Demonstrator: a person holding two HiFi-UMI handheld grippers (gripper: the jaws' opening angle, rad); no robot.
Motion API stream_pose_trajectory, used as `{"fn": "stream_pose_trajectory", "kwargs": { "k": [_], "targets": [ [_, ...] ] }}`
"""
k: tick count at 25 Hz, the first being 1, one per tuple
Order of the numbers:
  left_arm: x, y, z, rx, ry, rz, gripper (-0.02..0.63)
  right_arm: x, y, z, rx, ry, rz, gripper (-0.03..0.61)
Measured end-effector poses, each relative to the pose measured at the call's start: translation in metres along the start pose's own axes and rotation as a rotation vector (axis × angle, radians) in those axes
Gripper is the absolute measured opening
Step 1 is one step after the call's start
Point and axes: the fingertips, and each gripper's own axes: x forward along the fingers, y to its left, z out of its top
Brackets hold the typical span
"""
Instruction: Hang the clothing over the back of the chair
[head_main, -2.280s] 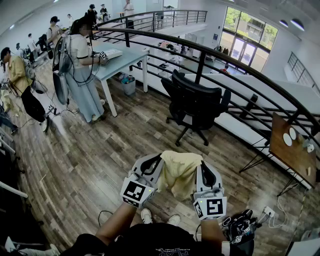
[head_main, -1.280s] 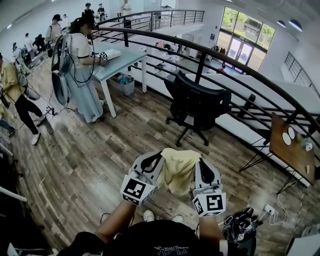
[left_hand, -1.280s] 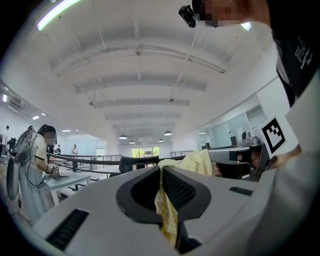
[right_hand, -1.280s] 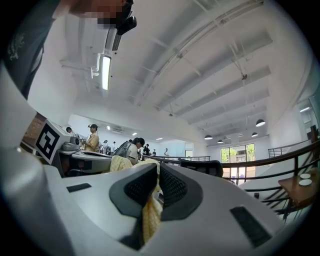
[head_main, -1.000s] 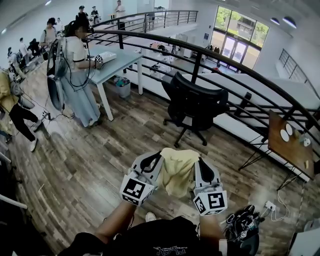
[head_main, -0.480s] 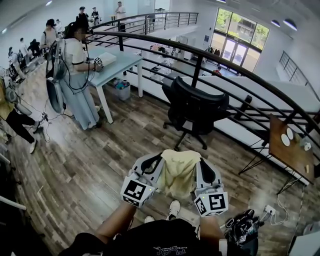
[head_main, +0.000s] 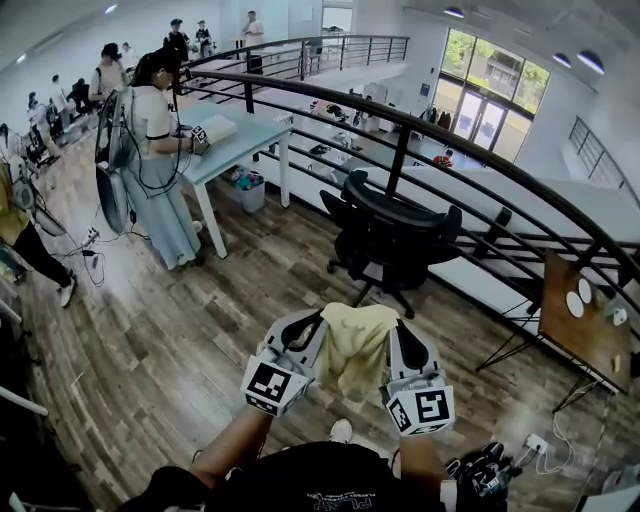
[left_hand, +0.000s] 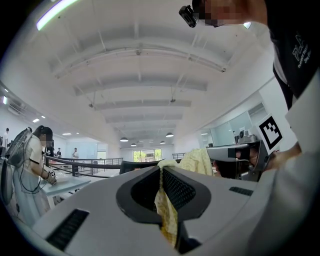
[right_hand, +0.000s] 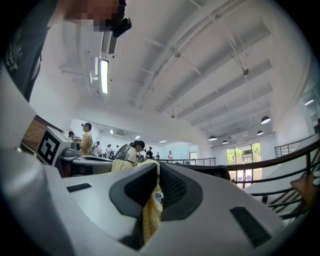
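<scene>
Clothing (head_main: 355, 345), pale yellow, hangs bunched between the left gripper (head_main: 313, 322) and right gripper (head_main: 398, 330), each clamped on an edge of it. Ahead of both stands the black chair (head_main: 392, 228), well apart, with only floor (head_main: 230, 300) between and a railing (head_main: 480, 140) beyond. Ahead-left, a person (head_main: 150, 150) stands at a table (head_main: 245, 130); the bin (head_main: 252, 190) beneath hides its contents. Both grips are as before, and the chair shows slightly lower in the head view.
</scene>
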Motion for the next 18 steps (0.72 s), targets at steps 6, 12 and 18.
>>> {"fn": "stream_pose_trajectory", "kwargs": {
  "k": [6, 12, 18],
  "targets": [
    [0.038, -0.003, 0.003, 0.022, -0.022, 0.015, 0.029, 0.016, -0.034, -0.002, 0.010, -0.015, 0.021, 0.028],
    [0.071, -0.008, -0.007, 0.014, -0.002, 0.030, 0.029, 0.027, -0.066, -0.013, 0.020, -0.004, 0.043, 0.028],
    [0.097, -0.015, -0.012, 0.016, 0.012, 0.062, 0.029, 0.037, -0.094, -0.018, 0.036, -0.002, 0.080, 0.028]
  ]
}}
